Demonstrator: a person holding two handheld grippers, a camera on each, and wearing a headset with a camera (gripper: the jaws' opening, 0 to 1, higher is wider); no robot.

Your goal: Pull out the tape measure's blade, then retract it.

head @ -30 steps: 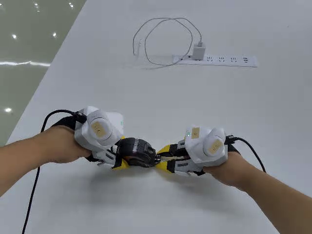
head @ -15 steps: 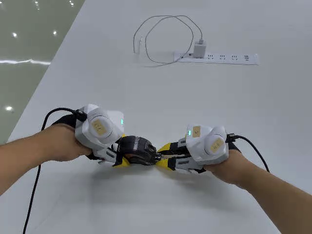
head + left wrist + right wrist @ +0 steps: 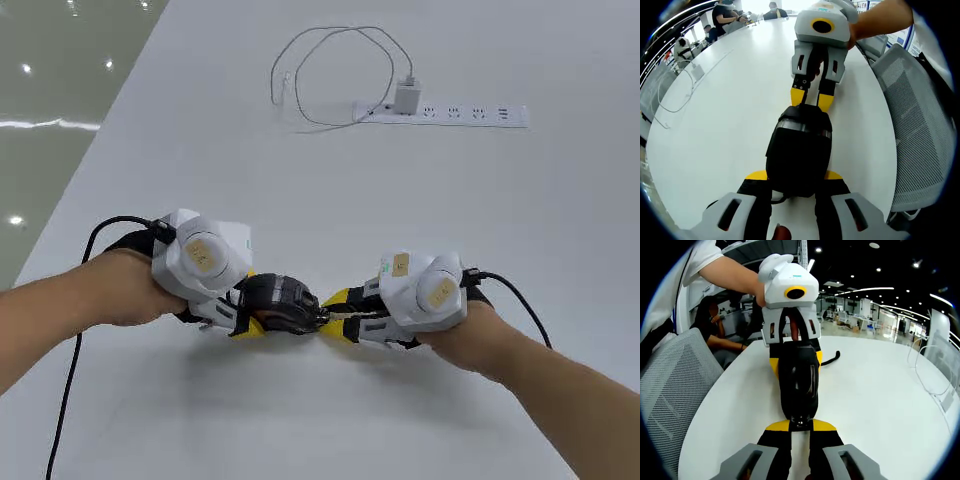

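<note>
head view: tape measure [image 3: 282,303] clamped in the left tool [image 3: 250,306].

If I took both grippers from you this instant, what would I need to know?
Left gripper: shut on the tape measure, around its case.
Right gripper: jaws flank the blade hook at the case mouth; pinching it or not, unclear.
Done: cannot tell; no blade shows outside the case.
Left: likely pull the blade out, then retract it.
</note>
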